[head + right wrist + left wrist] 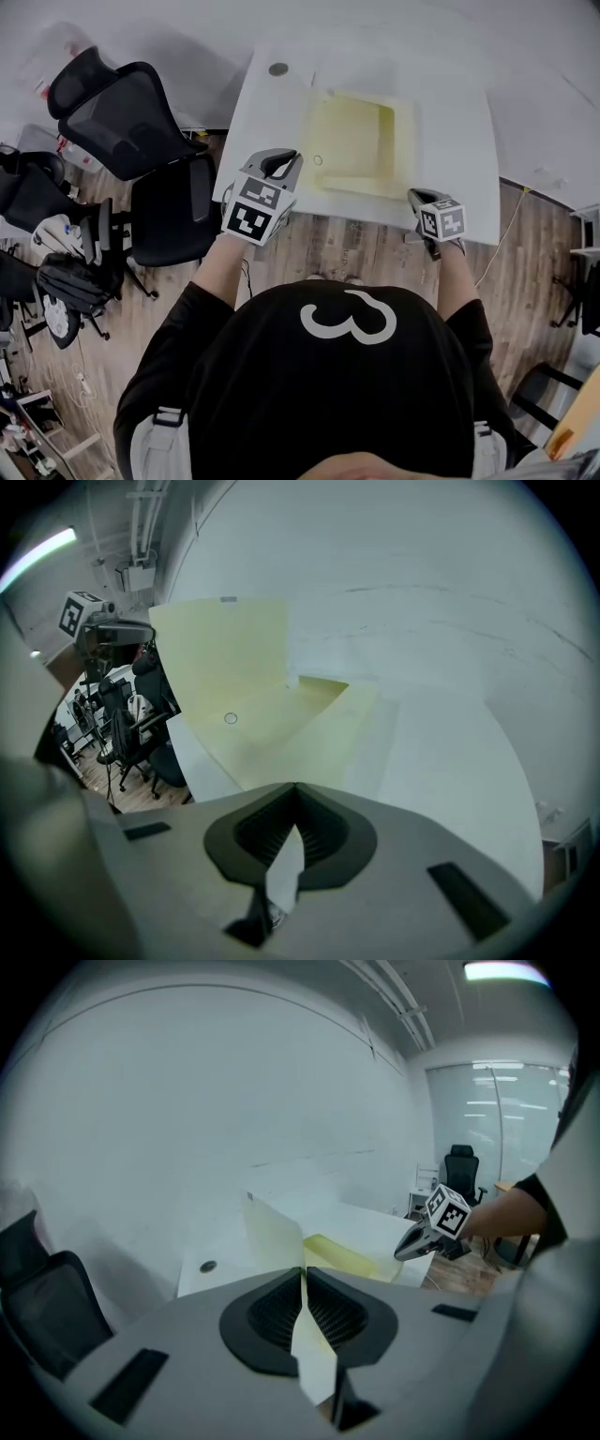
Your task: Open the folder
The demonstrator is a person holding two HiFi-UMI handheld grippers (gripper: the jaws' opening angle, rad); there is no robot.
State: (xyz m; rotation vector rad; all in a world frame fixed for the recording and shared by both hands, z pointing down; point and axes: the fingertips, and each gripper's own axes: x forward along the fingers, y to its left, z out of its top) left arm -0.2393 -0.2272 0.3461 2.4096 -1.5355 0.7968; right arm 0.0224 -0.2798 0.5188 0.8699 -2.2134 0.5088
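The pale yellow folder [361, 141] stands half open; left tongs [281, 169] clench its raised cover, right tongs [418, 198] its bottom sheet.

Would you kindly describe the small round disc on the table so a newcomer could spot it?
Start at the white table and find the pale yellow folder on it. Beyond its far left corner sits the round disc, solid dark grey on bare tabletop, unlike the thin ring on the folder.
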